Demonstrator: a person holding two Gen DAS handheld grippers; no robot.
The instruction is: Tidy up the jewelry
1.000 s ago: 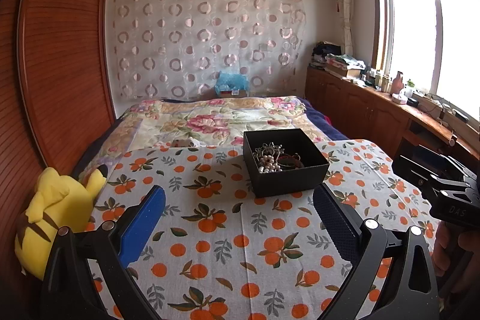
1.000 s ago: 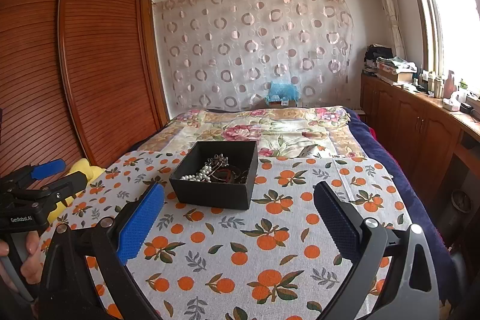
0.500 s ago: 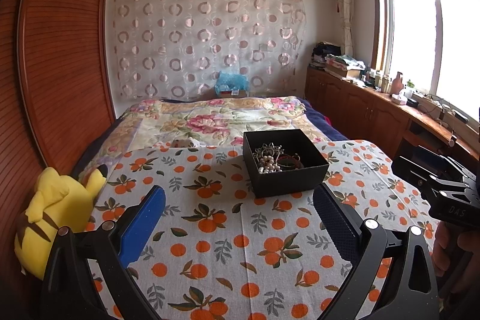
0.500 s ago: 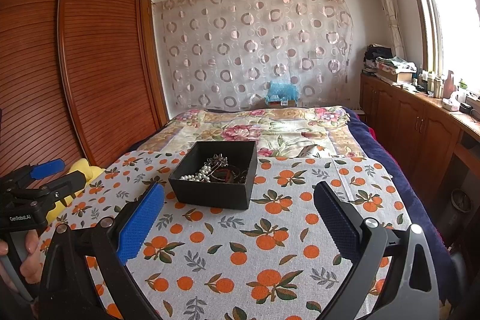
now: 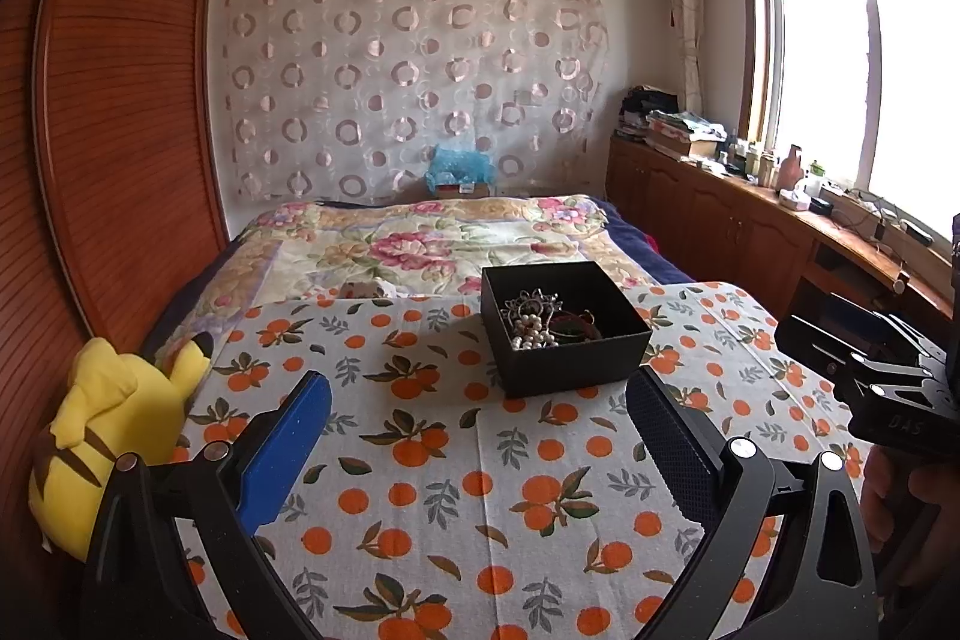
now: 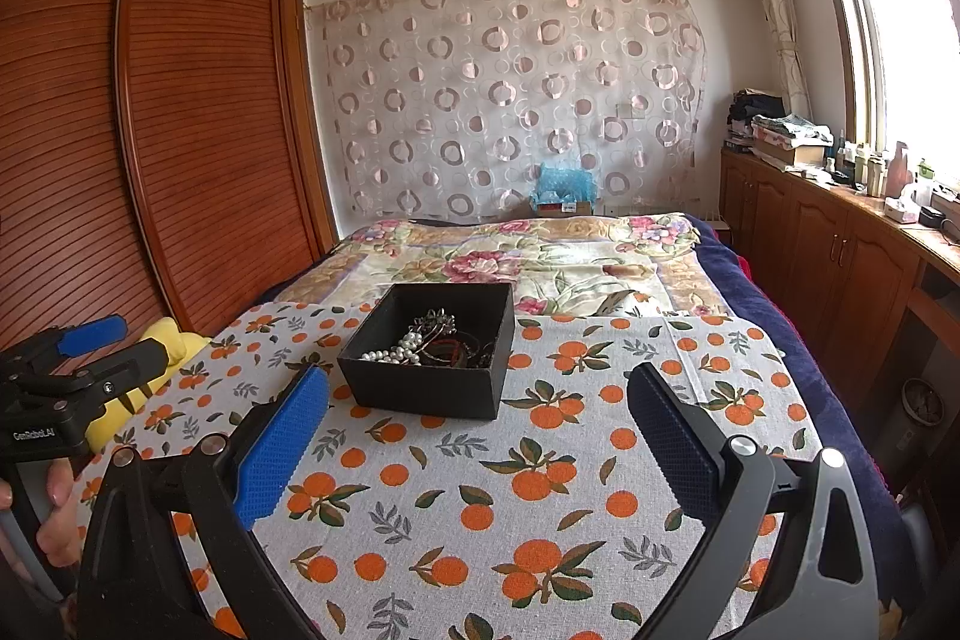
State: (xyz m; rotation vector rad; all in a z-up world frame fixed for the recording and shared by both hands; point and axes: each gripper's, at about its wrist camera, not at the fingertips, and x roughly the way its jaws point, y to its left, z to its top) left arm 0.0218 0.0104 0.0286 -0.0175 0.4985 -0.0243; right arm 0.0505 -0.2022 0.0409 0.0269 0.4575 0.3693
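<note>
A: Where is the box (image 5: pixel 564 325)?
B: On the cloth (image 5: pixel 456 466), at 12 o'clock from both grippers; the jewelry (image 5: pixel 540 319) lies in it.

A: And around the cloth?
B: Quilt (image 5: pixel 420 244) behind at 12 o'clock; plush toy (image 5: pixel 108 436) at 9 o'clock, against the wardrobe (image 5: pixel 120 100); counter (image 5: pixel 780 220) at 3 o'clock.

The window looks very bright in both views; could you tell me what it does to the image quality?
Left wrist view: the window is blown out white, nothing visible outside. Right wrist view: the same window glares at the edge; the black box stays clearly readable, and fisheye bends the wardrobe.
</note>
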